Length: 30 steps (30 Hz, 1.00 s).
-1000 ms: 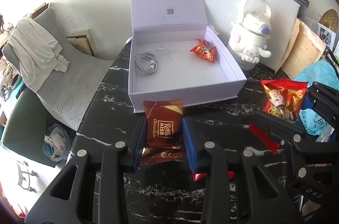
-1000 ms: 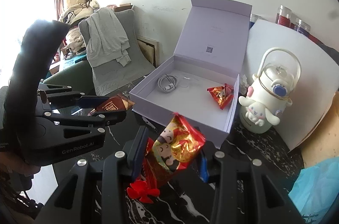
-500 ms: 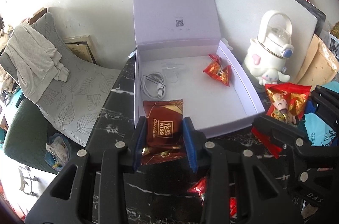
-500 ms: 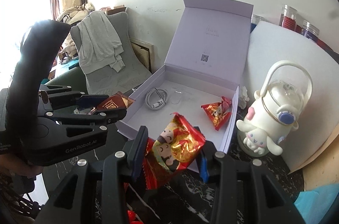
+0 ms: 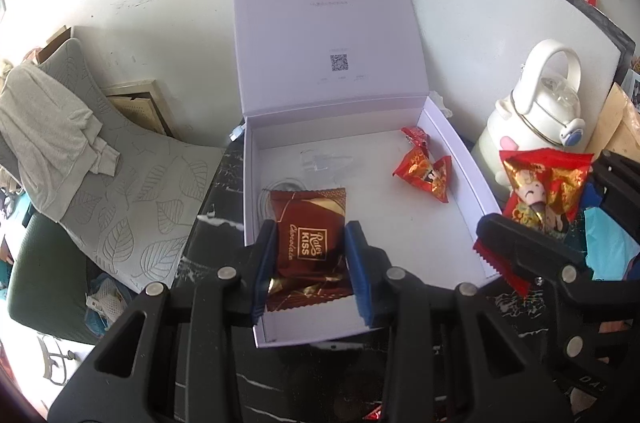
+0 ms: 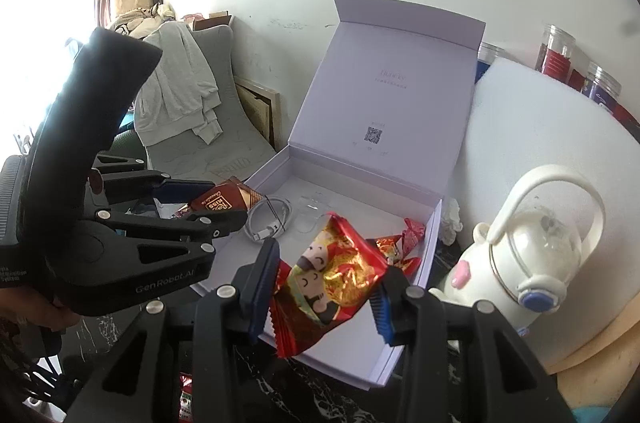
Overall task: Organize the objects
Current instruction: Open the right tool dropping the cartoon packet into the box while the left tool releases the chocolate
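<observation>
Both hand-held grippers hover over the open white box [image 5: 452,147] at frame centre, the left [image 5: 310,263] clamping a chocolate packet [image 5: 308,239], the right [image 6: 324,293] a red snack bag [image 6: 328,283], box floor just beyond.

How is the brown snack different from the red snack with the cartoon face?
The brown packet is dark brown with gold, reading "Kiss"; the red packet is bright red and gold with a cartoon figure. The brown one sits in the left gripper, the red one in the right gripper. Both are shiny, sealed, and held over the open box.
</observation>
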Each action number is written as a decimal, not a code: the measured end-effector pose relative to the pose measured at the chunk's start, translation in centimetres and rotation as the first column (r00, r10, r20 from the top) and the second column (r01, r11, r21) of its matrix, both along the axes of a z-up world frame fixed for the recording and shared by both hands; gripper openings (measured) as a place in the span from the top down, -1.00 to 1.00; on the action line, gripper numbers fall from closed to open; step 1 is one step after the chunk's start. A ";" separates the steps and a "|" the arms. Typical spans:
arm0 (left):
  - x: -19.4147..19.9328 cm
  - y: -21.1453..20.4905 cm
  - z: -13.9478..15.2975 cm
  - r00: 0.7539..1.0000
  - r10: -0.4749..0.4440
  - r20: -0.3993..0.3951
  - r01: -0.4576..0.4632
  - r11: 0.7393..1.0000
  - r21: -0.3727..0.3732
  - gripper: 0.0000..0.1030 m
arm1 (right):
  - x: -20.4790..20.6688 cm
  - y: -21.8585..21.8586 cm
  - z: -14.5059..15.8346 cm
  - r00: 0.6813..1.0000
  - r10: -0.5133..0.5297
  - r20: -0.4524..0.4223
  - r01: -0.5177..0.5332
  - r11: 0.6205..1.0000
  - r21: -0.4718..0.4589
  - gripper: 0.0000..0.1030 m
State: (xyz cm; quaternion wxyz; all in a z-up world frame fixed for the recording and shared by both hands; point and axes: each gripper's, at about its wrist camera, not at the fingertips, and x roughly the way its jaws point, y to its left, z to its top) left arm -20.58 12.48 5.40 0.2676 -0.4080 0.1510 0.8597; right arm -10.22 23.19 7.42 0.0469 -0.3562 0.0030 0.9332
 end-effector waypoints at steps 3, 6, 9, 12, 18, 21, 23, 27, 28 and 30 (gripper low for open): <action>-0.9 0.8 -0.2 1.000 -0.009 -0.004 0.009 1.000 -0.015 0.36 | -1.3 0.8 -0.1 1.000 -0.002 0.007 0.002 1.000 -0.003 0.18; -1.7 1.5 -0.4 1.000 -0.017 -0.004 0.017 1.000 -0.021 0.36 | -2.4 1.4 -0.2 1.000 -0.005 0.011 0.005 1.000 -0.007 0.18; -2.6 2.2 -0.7 1.000 -0.025 -0.005 0.025 0.999 -0.028 0.36 | -3.4 2.0 -0.3 1.000 -0.021 0.020 0.021 1.000 0.001 0.18; -3.4 2.8 -0.9 0.999 -0.035 -0.009 0.035 0.999 -0.036 0.36 | -4.5 2.7 -0.6 0.999 -0.023 0.037 0.024 1.000 -0.007 0.18; -5.3 3.6 -1.5 1.000 -0.031 0.000 0.031 0.999 -0.042 0.36 | -6.4 4.2 -1.0 0.998 -0.053 0.045 0.054 0.998 -0.018 0.18; -6.4 3.9 -1.5 1.000 -0.027 -0.002 0.026 0.999 -0.045 0.36 | -7.2 4.6 -0.8 0.998 -0.060 0.037 0.061 0.998 -0.017 0.18; -7.0 4.1 -1.5 1.000 -0.031 0.004 0.031 0.999 -0.039 0.36 | -8.0 4.8 -0.8 0.997 -0.064 0.033 0.064 0.998 -0.003 0.18; -8.6 4.7 -1.8 0.999 -0.024 0.036 0.025 0.999 -0.022 0.36 | -9.4 5.3 -1.1 0.997 -0.066 0.038 0.065 0.998 0.023 0.18; -8.8 4.9 -1.9 0.999 -0.022 0.035 0.023 0.999 -0.023 0.36 | -9.7 5.4 -1.1 0.997 -0.072 0.039 0.071 0.997 0.029 0.18; -9.3 5.2 -2.1 0.999 -0.020 0.037 0.021 0.999 -0.028 0.36 | -10.3 5.7 -1.4 0.995 -0.087 0.041 0.085 0.996 0.040 0.18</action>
